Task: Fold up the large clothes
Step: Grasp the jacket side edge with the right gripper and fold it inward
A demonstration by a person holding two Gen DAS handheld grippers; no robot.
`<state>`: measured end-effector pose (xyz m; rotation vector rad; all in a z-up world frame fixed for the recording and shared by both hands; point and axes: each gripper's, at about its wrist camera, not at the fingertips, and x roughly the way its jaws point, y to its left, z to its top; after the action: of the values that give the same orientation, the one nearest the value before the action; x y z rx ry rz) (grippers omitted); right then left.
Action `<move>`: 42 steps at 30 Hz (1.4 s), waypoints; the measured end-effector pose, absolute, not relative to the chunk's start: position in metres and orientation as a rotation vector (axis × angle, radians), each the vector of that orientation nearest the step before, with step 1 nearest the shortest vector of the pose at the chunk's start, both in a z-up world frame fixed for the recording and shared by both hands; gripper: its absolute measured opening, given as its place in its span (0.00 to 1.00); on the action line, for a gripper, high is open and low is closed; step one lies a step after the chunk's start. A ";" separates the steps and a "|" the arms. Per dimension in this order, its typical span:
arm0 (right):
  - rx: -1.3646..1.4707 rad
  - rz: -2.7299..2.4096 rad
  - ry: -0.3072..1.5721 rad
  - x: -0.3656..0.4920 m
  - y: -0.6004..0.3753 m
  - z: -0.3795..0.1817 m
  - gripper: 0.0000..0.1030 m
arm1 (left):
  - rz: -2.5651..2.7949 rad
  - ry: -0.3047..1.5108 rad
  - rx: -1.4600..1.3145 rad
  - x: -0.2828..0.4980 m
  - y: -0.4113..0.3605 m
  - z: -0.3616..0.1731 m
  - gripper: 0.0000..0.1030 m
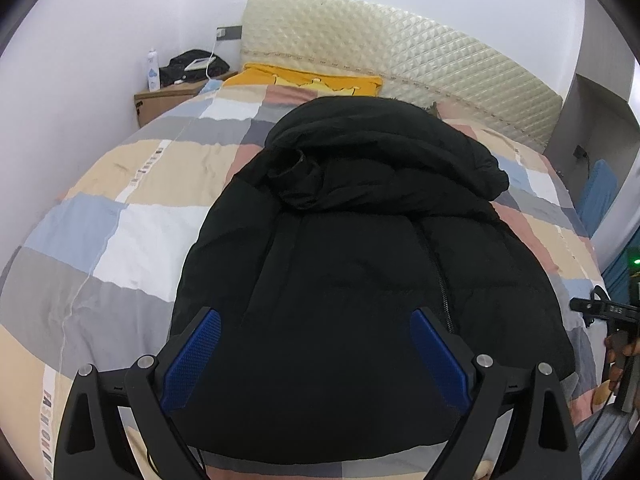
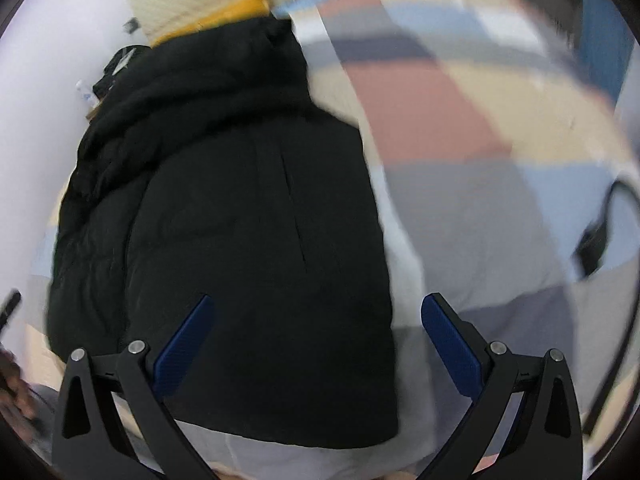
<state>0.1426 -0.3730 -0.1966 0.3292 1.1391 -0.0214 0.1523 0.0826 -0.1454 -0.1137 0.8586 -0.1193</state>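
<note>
Left wrist view: black puffer jacket lies on the checked bedspread, hood toward the headboard, zip running down right of centre, sides look already tucked in so it reads as a narrow slab. Left gripper hangs over the hem end w/ jaws spread wide, nothing between them. My read: sleeves/sides done, next step is prob. the hem-to-hood fold, which needs both claws down on the near hem corners, pinching thru thick padding, then lifting together. Around: yellow pillow behind the hood, cardboard box by the wall w/ a white bottle and a dark bag on it; other handheld unit at far right edge. Right wrist view: blurred, so detail is poor. Right gripper also spread, empty, straddling the jacket's right edge, one finger over black fabric, other over bedspread. A black cable or strap sits on the bed at right, well apart from the jacket. Obstacles: none on the fold path; puffy fill may spring back, and the bulky hood leaves a lumpy landing spot.
</note>
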 end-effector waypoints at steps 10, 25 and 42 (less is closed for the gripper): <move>0.639 -0.012 1.337 0.137 -0.393 -0.264 1.00 | -0.134 0.925 -0.172 0.159 0.088 -0.158 0.93; 0.779 0.307 1.132 0.132 -0.367 -0.224 0.54 | -0.139 1.019 -0.234 0.164 0.095 -0.176 0.93; 0.749 0.268 1.034 0.128 -0.381 -0.207 0.10 | -0.148 1.113 -0.339 0.180 0.144 -0.185 0.93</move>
<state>0.1282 -0.3813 -0.2067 0.7490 1.0336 0.2680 0.1795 0.1443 -0.1853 -0.3387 1.1126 -0.1484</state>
